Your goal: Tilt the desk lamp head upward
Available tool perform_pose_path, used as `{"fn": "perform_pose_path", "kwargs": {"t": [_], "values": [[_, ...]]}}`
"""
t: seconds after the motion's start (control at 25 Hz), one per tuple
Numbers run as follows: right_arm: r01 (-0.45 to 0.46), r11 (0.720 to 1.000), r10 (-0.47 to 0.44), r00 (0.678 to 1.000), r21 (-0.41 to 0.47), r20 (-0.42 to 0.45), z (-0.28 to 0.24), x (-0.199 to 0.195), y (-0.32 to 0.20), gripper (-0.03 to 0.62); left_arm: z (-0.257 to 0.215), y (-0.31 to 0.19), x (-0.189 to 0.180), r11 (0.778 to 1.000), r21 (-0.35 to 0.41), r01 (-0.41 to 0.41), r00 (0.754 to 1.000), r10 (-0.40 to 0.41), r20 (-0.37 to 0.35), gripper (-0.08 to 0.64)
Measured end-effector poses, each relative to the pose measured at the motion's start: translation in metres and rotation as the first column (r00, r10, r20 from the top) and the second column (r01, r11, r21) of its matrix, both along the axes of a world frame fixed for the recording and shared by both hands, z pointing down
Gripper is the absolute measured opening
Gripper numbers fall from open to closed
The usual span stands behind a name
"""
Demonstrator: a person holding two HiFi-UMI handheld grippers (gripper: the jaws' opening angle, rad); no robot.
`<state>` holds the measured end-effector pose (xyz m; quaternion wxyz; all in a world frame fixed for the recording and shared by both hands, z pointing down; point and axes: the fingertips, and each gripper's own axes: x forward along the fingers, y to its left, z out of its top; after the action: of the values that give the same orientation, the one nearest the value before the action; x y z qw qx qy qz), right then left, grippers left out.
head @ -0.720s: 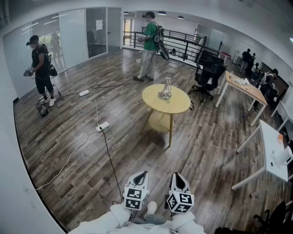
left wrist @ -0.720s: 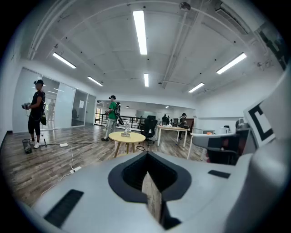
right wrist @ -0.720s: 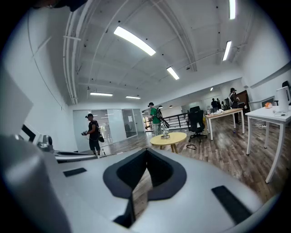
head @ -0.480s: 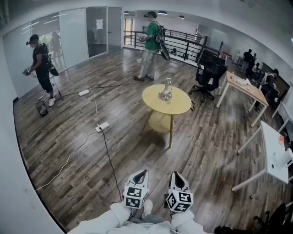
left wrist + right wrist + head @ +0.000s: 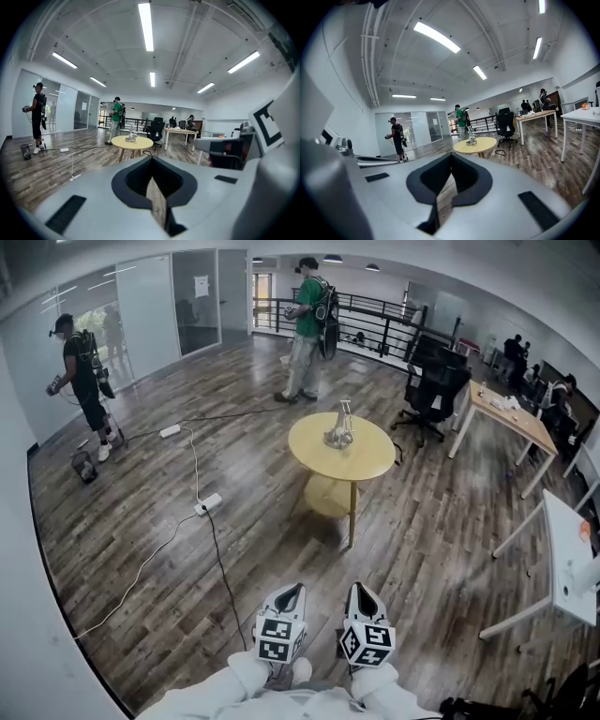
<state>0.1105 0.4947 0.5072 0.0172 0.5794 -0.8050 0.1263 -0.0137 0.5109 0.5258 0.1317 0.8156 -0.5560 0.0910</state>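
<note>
Straight ahead at twelve o'clock, well apart from both grippers, a small silvery metal desk lamp (image 5: 339, 427) stands on a round yellow wooden counter (image 5: 361, 457), toward the far side of its top at about eleven o'clock. Low at six o'clock in the head view, the left gripper (image 5: 290, 593) and the right gripper (image 5: 361, 592) sit side by side close to the person's body. Each has its jaws pressed together with nothing between them, and both gripper views look over them toward the distant counter. As I judge it, the task has not begun: nothing touches the lamp, and its head is too small to judge for tilt. Everything is left to do: crossing the dark wood-plank floor (image 5: 187, 549) to the counter, parting a gripper's jaws, taking the lamp head and tipping it upward, perhaps steadying the base with the other gripper.
</note>
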Motion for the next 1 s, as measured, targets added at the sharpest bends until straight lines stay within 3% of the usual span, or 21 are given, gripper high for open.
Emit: {"fn": "perform_pose_path", "kwargs": {"t": [0.64, 1.0], "values": [[-0.002, 1.000, 0.002, 1.000, 0.000, 0.005, 0.004, 0.035, -0.127, 0.014, -0.002, -0.134, 0.034, 1.000, 0.006, -0.001, 1.000, 0.001, 0.003, 0.002], [0.027, 0.999, -0.028, 0.999, -0.045, -0.032, 0.023, 0.026, -0.157, 0.014, 0.006, -0.170, 0.013, 0.999, -0.013, 0.041, 0.999, -0.041, -0.004, 0.002]]}}
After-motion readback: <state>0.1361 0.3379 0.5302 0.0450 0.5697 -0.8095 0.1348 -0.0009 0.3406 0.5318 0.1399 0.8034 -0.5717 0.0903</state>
